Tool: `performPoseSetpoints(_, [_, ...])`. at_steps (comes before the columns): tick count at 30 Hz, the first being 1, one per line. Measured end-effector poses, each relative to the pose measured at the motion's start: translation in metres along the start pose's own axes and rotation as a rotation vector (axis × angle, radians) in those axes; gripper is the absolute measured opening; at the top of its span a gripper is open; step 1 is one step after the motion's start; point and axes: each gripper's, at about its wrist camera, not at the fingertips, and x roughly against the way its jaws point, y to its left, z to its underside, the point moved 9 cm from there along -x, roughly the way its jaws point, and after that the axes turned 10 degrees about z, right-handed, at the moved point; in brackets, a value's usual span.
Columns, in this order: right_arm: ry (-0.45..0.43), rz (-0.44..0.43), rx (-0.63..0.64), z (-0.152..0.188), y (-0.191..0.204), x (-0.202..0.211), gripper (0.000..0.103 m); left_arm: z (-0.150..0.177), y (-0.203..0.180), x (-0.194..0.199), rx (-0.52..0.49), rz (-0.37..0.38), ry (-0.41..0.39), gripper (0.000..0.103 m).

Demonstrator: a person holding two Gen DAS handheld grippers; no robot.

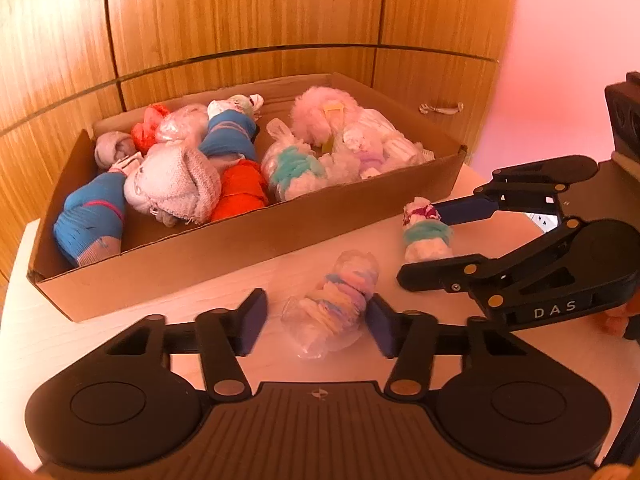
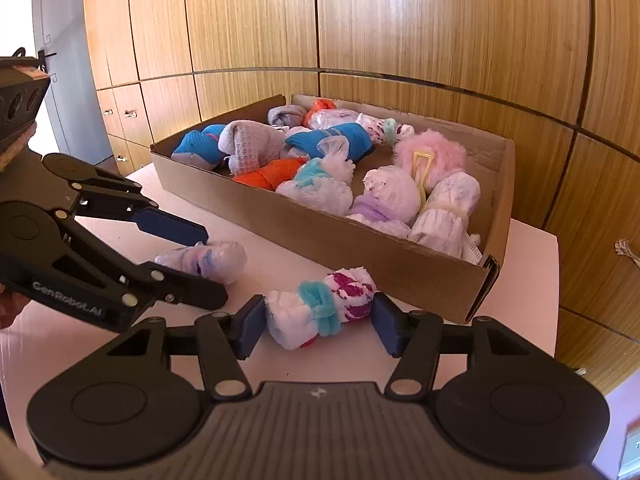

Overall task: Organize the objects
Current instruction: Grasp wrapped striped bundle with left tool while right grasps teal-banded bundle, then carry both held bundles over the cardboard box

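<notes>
A cardboard box (image 1: 248, 248) packed with rolled sock bundles is seen on the pale worktop (image 2: 304, 360). The bagged pastel sock roll (image 1: 340, 300), on the worktop before the box, is bracketed by the left hand-held gripper (image 1: 318, 320), its right pad touching; grip cannot be told. The teal-banded sock roll (image 2: 320, 308) is clamped by the right hand-held gripper (image 2: 320, 326).

Wood-grain cabinet wall (image 2: 400, 20) ahead of me, dark seams between panels, small metal handles (image 2: 130, 113) on lower doors, pale surface (image 1: 132, 320) below, grey door (image 2: 60, 80) far left, warm pinkish light
</notes>
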Motion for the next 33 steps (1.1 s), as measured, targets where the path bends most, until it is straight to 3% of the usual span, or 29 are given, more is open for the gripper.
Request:
performPoseSetpoints(6, [-0.008, 0.001, -0.002, 0.001, 0.003, 0.004, 0.049, 0.001, -0.007, 0.002, -0.021, -0.001, 0.015, 0.045])
performPoseSetpoints(23, [0.005, 0.029, -0.022, 0.002, -0.006, 0.033, 0.049, 0.002, -0.010, 0.029, -0.052, -0.019, 0.042, 0.044])
performPoseSetpoints(28, [-0.004, 0.035, -0.052, -0.007, -0.022, 0.046, 0.049, -0.015, 0.003, 0.053, -0.046, -0.020, 0.031, 0.044])
performPoseSetpoints(33, [-0.042, 0.061, -0.055, -0.037, -0.044, 0.061, 0.049, -0.052, 0.014, 0.075, -0.053, -0.024, 0.002, 0.044])
